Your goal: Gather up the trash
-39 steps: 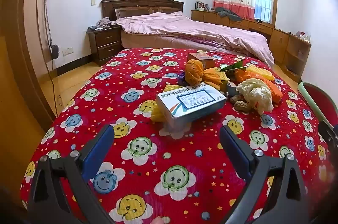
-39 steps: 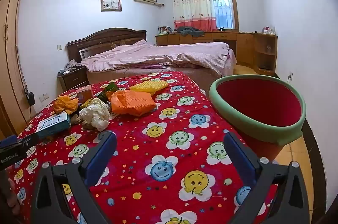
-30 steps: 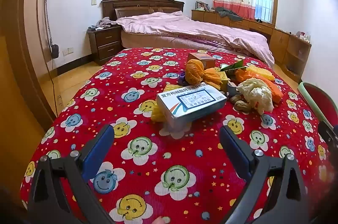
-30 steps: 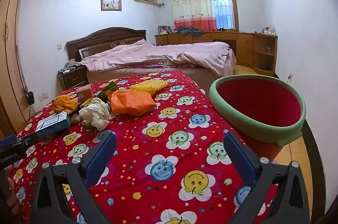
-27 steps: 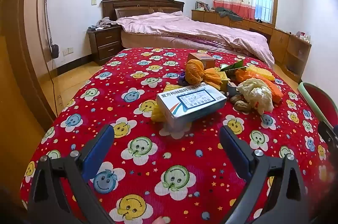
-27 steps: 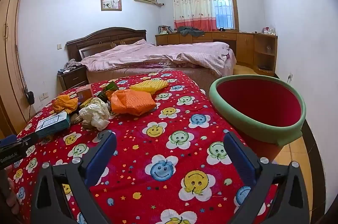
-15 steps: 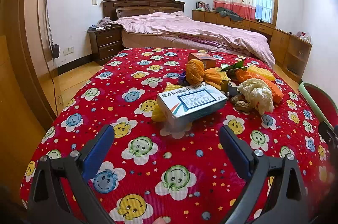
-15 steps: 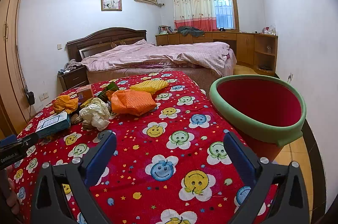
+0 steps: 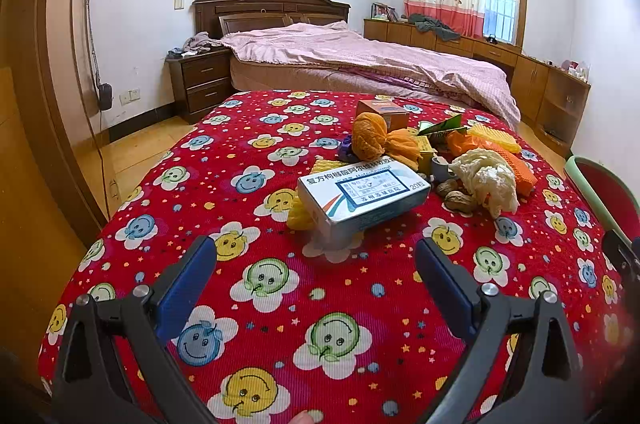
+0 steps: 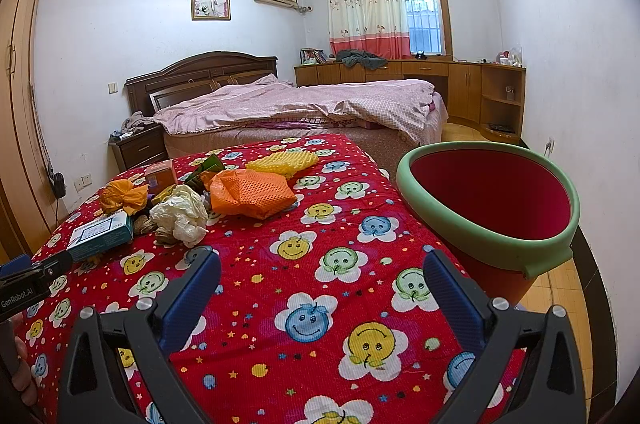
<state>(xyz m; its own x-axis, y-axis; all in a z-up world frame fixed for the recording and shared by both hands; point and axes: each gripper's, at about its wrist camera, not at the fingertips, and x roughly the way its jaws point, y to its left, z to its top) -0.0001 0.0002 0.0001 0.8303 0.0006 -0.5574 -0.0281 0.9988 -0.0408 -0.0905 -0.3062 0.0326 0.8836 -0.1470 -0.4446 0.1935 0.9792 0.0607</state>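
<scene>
While wide apart, left gripper (image 9: 316, 264) empty, medicine box (image 9: 362, 195) just ahead

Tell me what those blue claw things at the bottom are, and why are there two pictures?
They are grippers, tongs a person holds, one per hand. Each carries a camera looking along its fingers, so you get two pictures. The left gripper faces a medicine box with crumpled paper, peanuts and orange netting behind it on the smiley tablecloth. The right gripper sees the same pile and a red bin with a green rim. Both are open and hold nothing.
</scene>
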